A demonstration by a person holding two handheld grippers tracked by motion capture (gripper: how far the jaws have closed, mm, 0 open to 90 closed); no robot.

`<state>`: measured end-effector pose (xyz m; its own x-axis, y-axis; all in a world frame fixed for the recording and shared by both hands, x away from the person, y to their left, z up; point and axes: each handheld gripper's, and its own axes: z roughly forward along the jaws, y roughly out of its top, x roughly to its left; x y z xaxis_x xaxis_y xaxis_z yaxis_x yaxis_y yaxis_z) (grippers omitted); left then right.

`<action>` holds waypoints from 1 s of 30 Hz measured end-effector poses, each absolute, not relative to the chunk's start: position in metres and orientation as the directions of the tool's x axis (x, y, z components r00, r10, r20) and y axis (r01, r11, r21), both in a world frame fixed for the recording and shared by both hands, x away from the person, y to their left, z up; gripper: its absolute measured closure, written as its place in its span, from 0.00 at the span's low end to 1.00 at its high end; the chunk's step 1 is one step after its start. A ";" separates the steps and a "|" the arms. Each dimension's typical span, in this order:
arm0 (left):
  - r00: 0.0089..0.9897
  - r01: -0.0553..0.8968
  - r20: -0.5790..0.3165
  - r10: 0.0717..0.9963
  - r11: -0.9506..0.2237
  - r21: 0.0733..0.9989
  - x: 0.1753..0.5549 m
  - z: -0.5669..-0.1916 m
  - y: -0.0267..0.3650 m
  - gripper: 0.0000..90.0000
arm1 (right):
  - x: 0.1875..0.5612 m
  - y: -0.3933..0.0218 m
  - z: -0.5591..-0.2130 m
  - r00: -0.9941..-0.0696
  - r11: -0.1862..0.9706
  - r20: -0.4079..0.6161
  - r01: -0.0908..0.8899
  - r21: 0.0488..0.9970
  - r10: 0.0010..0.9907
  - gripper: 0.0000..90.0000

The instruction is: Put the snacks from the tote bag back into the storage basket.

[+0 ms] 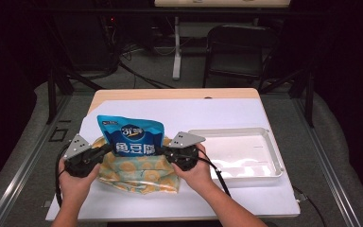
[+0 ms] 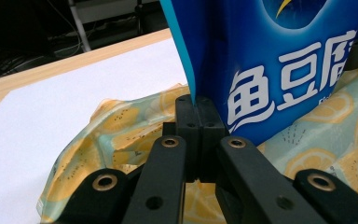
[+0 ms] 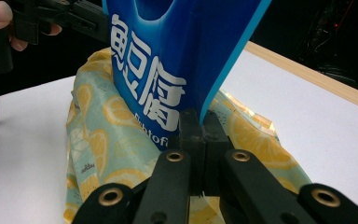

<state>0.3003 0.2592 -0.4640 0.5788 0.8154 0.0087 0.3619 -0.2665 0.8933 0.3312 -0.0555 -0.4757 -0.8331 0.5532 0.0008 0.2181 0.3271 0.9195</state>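
Both grippers, left [image 1: 105,150] and right [image 1: 164,151], pinch the blue bag's [image 1: 131,135] opposite side edges, holding it upright, probably just above the yellow bag [image 1: 137,172].

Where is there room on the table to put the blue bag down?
The white tray is bare inside. White paper behind the blue bag is free too. It is crowded around the lemon-print bag, between both tools.
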 end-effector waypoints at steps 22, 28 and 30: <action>0.575 0.331 0.017 0.818 -0.252 0.909 0.295 -0.456 0.261 1.00 | 0.329 -0.057 -0.468 -0.839 0.317 -0.019 0.184 0.930 0.543 1.00; 0.575 0.322 0.024 0.818 -0.253 0.912 0.295 -0.450 0.261 1.00 | 0.331 -0.057 -0.463 -0.838 0.318 -0.026 0.178 0.931 0.545 1.00; 0.572 0.320 0.024 0.820 -0.251 0.913 0.294 -0.447 0.261 1.00 | 0.331 -0.057 -0.460 -0.839 0.317 -0.030 0.171 0.933 0.543 1.00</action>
<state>0.2939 0.2608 -0.4470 0.5721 0.8198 0.0244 0.3203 -0.2508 0.9135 0.3306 -0.0567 -0.4602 -0.8394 0.5427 -0.0303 0.1715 0.3174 0.9327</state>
